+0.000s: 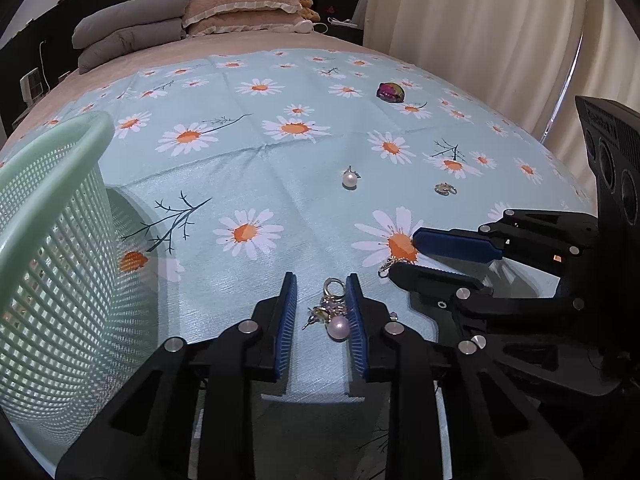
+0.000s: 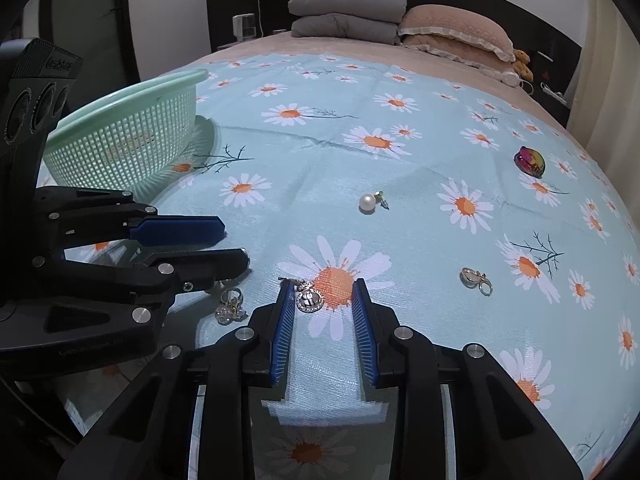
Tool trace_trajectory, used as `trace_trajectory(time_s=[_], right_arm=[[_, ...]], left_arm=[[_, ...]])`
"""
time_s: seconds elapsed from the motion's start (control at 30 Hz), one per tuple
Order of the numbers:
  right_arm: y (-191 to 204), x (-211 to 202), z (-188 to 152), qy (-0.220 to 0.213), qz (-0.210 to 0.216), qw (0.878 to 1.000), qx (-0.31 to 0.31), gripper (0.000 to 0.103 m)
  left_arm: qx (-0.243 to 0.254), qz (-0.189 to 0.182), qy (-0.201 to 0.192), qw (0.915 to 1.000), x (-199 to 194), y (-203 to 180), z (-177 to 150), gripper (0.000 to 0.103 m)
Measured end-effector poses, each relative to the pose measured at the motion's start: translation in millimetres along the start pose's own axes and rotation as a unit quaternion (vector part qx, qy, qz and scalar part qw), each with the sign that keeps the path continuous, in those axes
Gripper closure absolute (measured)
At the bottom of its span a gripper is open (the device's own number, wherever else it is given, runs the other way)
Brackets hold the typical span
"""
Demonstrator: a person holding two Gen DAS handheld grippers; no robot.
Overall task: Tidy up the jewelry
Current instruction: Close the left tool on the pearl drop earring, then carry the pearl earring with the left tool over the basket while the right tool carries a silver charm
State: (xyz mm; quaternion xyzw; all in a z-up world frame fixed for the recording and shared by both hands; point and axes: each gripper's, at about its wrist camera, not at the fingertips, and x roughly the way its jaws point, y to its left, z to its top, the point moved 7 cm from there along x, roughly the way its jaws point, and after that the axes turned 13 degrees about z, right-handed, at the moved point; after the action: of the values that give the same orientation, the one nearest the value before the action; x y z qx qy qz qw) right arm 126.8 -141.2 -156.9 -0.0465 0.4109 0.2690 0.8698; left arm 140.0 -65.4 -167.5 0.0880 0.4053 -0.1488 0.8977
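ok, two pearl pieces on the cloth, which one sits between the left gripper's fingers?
The pearl earring cluster with gold rings, between the left gripper fingers. The lone pearl earring lies farther out, nothing near it.

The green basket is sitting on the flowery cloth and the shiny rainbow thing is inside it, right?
Not quite. The green basket does sit on the flowery cloth, but the shiny rainbow thing is not inside it. It lies out on the cloth, far across from the basket. The right wrist view shows both.
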Motion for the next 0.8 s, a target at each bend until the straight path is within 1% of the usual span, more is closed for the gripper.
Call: trace_trajectory(time_s=[0.07, 0.17, 0.27, 0.33, 0.4, 0.43, 0.47, 0.5, 0.6, 0.7, 0.8], right_arm=[[3.9, 0.6, -0.8, 0.002, 0.0, 1.0, -0.01, 0.09], [4.4, -0.2, -1.6, 0.001, -0.004, 1.0, -0.008, 0.09], [0.5, -4.2, -1.0, -0.003, -0.005, 1.0, 0.005, 0.091], [-3.7, -6.8, -0.8, -0.005, -0.008, 1.0, 0.01, 0.091], [-6.9, -11.0, -0.2, -0.009, -0.008, 1.0, 0.018, 0.091], [-8.3, -13.5, 0.3, -0.013, -0.007, 1.0, 0.019, 0.091], [-8.7, -16.3, 1.0, -0.015, -0.008, 1.0, 0.019, 0.091], [-9.0, -18.8, 1.8, -0.018, -0.009, 1.0, 0.019, 0.091], [-10.0, -24.5, 3.8, -0.024, -0.013, 0.999, 0.018, 0.091], [-10.1, -27.4, 5.8, -0.027, -0.013, 0.999, 0.017, 0.091], [-7.7, -31.8, 8.1, -0.032, -0.011, 0.999, 0.015, 0.091]], left_arm=[[0.004, -0.015, 0.007, 0.9999, 0.5, -4.8, -2.2, 0.09], [0.012, -0.007, 0.003, 0.9999, 0.9, -7.5, -3.5, 0.09], [-0.007, -0.022, 0.01, 0.9997, 0.5, -3.4, -1.4, 0.091], [-0.006, -0.022, 0.009, 0.9997, -0.5, -3.7, -0.6, 0.091], [-0.001, -0.015, 0.004, 0.9999, -2.7, -5.5, 0.3, 0.091], [-0.005, -0.02, 0.003, 0.9998, -4.6, -5.8, 1.1, 0.092], [-0.01, -0.029, 0.002, 0.9995, -6.8, -5.8, 1.9, 0.096], [-0.013, -0.029, -0.001, 0.9995, -9.3, -5.2, 3.1, 0.096], [-0.005, -0.015, -0.013, 0.9998, -15.4, -4.7, 6.4, 0.096], [-0.013, -0.023, -0.013, 0.9996, -18.8, -1.9, 9.9, 0.096], [-0.024, -0.029, -0.022, 0.999, -26.8, 2.0, 16.4, 0.096]])
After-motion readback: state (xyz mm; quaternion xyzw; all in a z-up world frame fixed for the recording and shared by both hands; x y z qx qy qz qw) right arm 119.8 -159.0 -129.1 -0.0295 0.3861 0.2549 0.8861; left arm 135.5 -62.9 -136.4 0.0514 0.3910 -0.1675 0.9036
